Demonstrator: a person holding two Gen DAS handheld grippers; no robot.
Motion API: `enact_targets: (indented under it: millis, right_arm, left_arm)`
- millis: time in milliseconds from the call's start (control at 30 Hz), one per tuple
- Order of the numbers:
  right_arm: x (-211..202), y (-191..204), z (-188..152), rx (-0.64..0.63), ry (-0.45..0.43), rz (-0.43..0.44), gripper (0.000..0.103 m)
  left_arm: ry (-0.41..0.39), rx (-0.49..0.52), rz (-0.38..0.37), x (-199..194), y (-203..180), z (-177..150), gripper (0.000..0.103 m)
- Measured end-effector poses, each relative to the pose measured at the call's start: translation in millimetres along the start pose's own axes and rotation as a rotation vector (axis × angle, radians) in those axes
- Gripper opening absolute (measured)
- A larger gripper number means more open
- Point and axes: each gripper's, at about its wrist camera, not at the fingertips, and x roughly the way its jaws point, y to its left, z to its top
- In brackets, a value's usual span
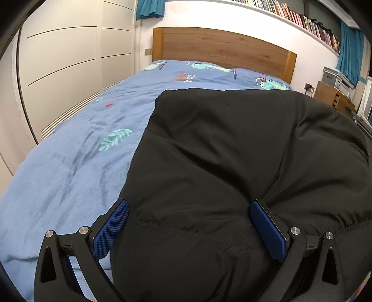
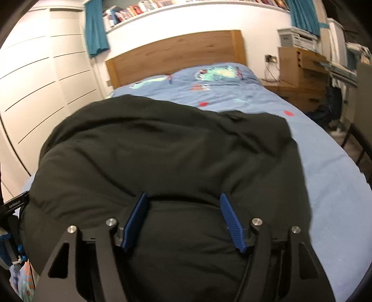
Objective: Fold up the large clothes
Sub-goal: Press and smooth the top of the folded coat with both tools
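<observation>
A large black padded garment (image 1: 232, 162) lies bunched on the blue bed (image 1: 69, 167); it also fills the right wrist view (image 2: 162, 151). My left gripper (image 1: 189, 206) is wide open, its blue pads on either side of the garment's near edge, the left pad over the bedsheet. My right gripper (image 2: 183, 197) is open, its blue pads straddling a puffy fold of the garment's near edge. The fabric bulges between both pairs of pads, but neither pair is pressed shut on it.
The bed has a blue patterned cover (image 2: 325, 185) and a wooden headboard (image 1: 220, 48). White wardrobe doors (image 1: 65, 65) stand at the left. A wooden bedside cabinet (image 2: 300, 69) with a white box stands at the right. A bookshelf (image 1: 302, 18) runs above.
</observation>
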Motion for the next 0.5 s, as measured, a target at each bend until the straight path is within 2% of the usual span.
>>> enact_targets:
  millis: [167,300,500]
  right_arm:
    - [-6.5,-31.0,-3.3,0.065,0.036,-0.077,0.064]
    - [-19.0,-31.8,-1.7,0.063,0.051,-0.124,0.064]
    - [-47.8,4.6,-4.3,0.000,0.011,-0.061,0.065]
  left_arm:
    - [0.007,-0.003,0.014,-9.2,2.8,-3.2,0.103]
    - [-0.016,0.005,0.013,-24.7,1.8,-5.8,0.102]
    - [-0.049,0.028,-0.043,-47.4,-10.9,-13.1,0.102]
